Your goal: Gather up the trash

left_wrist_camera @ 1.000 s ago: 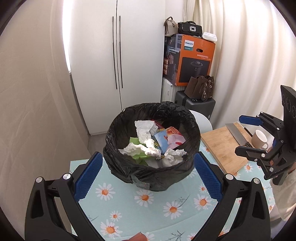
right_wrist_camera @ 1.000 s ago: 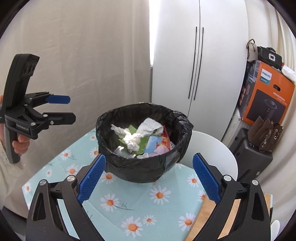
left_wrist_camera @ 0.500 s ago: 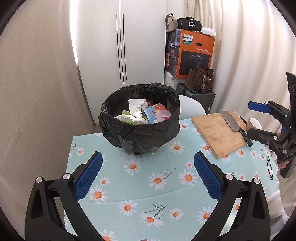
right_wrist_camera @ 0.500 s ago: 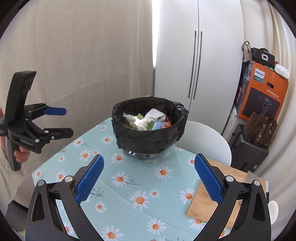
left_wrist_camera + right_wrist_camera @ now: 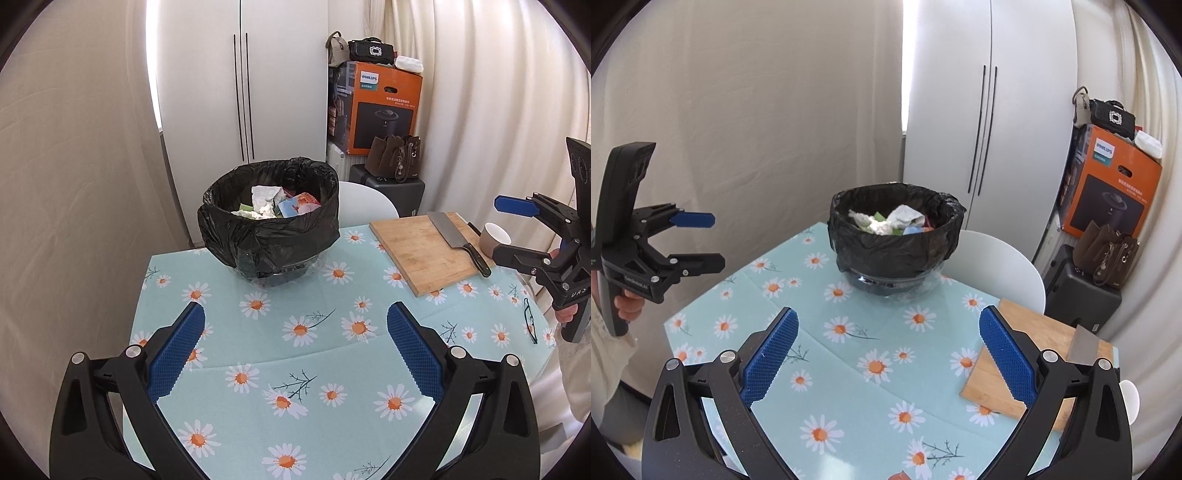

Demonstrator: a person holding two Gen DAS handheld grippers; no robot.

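On the table, at its far edge: trash bin (image 5: 269,229), full.
Your left gripper (image 5: 295,347): short of the bin, wide open, empty.
Your right gripper (image 5: 888,347): the same.

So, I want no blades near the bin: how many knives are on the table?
1. A cleaver lies on the cutting board, to the right of the bin, handle overhanging the board's near edge. None other shows, though the grippers hide some of the table.

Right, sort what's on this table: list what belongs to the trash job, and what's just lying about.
Part of the job:
- bin with black liner
- crumpled tissues and wrappers inside it
- left tool, open
- right tool, open

Just lying about:
- cutting board
- cleaver
- cup
- glasses
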